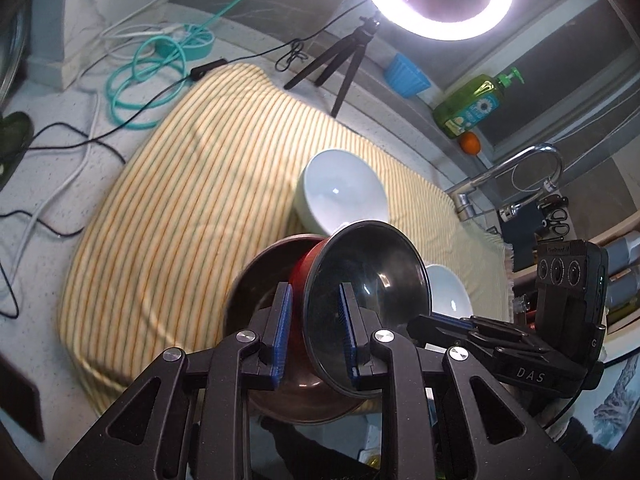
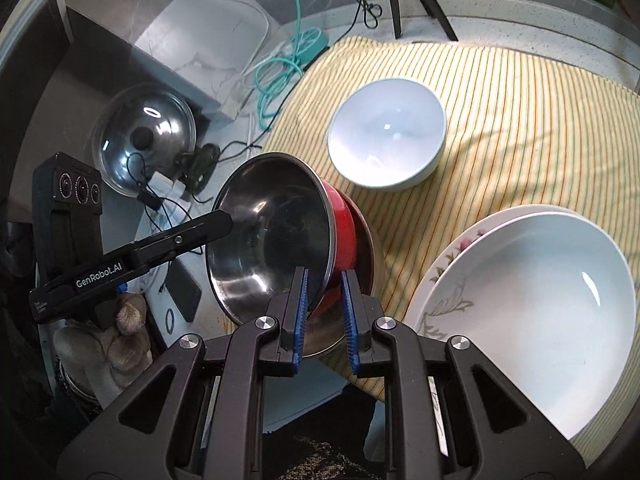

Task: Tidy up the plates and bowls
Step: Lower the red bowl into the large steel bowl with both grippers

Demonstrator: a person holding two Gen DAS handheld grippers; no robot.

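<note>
Left wrist view is showing the left claw (image 1: pixel 313 322) clamping the rim of a red-sided steel bowl (image 1: pixel 368 276), tilting it over a second steel bowl (image 1: pixel 256 280) on the yellow striped cloth (image 1: pixel 180 184), likely for nesting. Right claw (image 2: pixel 325 307) is pinching the same rim from the opposite side, steadying it. A white ceramic bowl (image 2: pixel 386 144) is sitting just beyond, with stacked white plates (image 2: pixel 532 300) nearby.

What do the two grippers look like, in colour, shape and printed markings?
Both are matte black linkage frames with silver rivets and blue ribbed pads. The left gripper reads "GenRobot.AI" in the right wrist view; the right gripper reads "DAS" in the left wrist view.
</note>
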